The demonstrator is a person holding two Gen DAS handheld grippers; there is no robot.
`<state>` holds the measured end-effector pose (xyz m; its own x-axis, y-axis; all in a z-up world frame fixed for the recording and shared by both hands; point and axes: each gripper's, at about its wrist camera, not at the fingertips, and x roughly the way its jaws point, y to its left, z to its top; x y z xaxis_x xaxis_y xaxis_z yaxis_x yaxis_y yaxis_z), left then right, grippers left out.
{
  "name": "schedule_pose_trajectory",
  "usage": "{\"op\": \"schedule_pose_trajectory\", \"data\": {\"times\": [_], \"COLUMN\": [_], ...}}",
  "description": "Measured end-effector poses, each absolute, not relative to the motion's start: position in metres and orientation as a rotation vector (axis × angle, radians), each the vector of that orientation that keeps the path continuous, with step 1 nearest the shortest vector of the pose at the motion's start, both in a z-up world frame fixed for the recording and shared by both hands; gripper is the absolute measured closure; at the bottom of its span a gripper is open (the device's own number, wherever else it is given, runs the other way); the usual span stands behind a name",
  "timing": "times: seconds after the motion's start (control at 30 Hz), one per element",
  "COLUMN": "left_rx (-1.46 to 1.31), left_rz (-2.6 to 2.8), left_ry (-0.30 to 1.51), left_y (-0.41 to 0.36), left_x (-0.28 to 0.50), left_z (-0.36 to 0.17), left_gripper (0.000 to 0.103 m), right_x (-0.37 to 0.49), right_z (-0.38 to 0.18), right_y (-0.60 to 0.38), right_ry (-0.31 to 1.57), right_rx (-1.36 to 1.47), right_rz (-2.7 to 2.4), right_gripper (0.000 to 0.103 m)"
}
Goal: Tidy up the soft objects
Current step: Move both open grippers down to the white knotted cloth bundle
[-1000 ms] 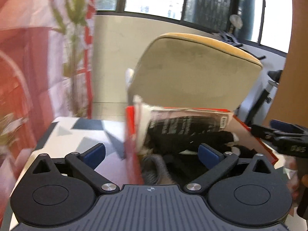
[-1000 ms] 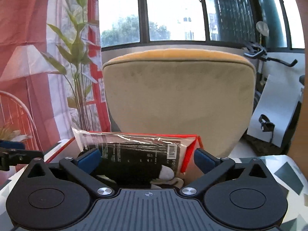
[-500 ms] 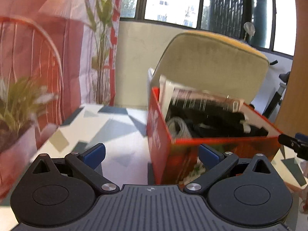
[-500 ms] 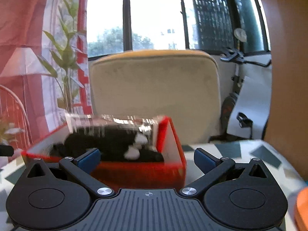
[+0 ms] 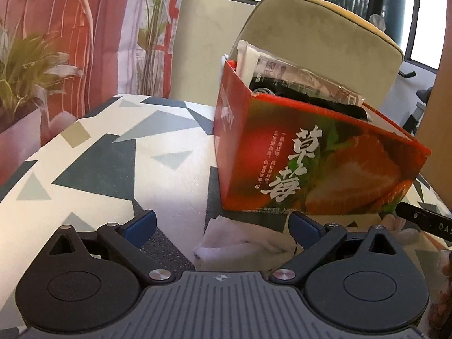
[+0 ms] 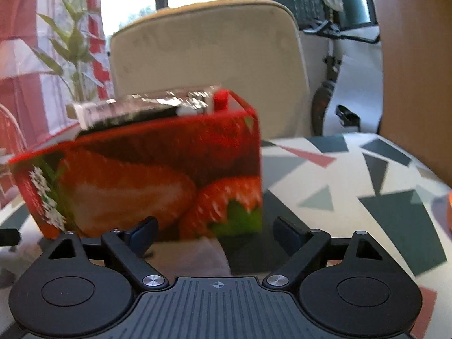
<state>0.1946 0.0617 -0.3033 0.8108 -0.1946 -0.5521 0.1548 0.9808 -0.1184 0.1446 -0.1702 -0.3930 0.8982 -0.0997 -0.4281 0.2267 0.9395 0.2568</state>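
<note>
A red strawberry-print box [image 5: 310, 163] stands on the patterned table and holds plastic-wrapped dark soft items [image 5: 296, 84]. The box also shows in the right wrist view [image 6: 147, 175], blurred. A white soft cloth item [image 5: 243, 240] lies on the table in front of the box, between the fingers of my open left gripper [image 5: 223, 226]. My right gripper [image 6: 213, 233] is open, low before the box, with a pale soft item [image 6: 195, 257] between its fingers. The right gripper's dark tip [image 5: 423, 220] shows at the left view's right edge.
A beige chair back [image 5: 316, 36] stands behind the table. A potted plant [image 5: 25, 65] and red-white curtain are at the left. The table [image 5: 99, 152] has a geometric cloth. An exercise bike [image 6: 336, 65] and a wooden panel stand at the right.
Both grippers have drawn back from above the box and dropped down to table height in front of it. The box's printed front now fills both views. Both stay open.
</note>
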Motion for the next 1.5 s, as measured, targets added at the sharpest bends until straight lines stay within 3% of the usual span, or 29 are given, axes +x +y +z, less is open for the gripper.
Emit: {"op": "schedule_pose_trajectory", "data": {"times": [0.33,0.5,0.7,0.9,1.03,1.5], "left_rx": [-0.045,-0.092,-0.129,-0.087,-0.073,-0.057], "left_rz": [-0.203,-0.183,-0.202,-0.222,-0.256,-0.255], "left_ry": [0.565,0.585,0.622,0.665,0.683,0.691], "left_y": [0.061,0.068,0.072,0.065,0.062,0.06], "left_x": [0.186,0.191,0.197,0.202,0.206,0.208], "left_z": [-0.313,-0.316,-0.321,-0.323,-0.324,-0.326], "left_gripper": [0.005,0.008,0.015,0.012,0.001,0.0], "right_x": [0.149,0.153,0.156,0.161,0.165,0.161], "right_z": [-0.397,-0.395,-0.396,-0.398,-0.399,-0.402], "right_y": [-0.173,-0.165,-0.163,-0.162,-0.159,-0.166], "right_ry": [0.443,0.462,0.479,0.525,0.557,0.605], "right_rx": [0.315,0.272,0.262,0.246,0.231,0.318], "right_rz": [-0.149,-0.123,-0.116,-0.08,-0.067,-0.045], "right_gripper": [0.019,0.035,0.044,0.059,0.059,0.058]}}
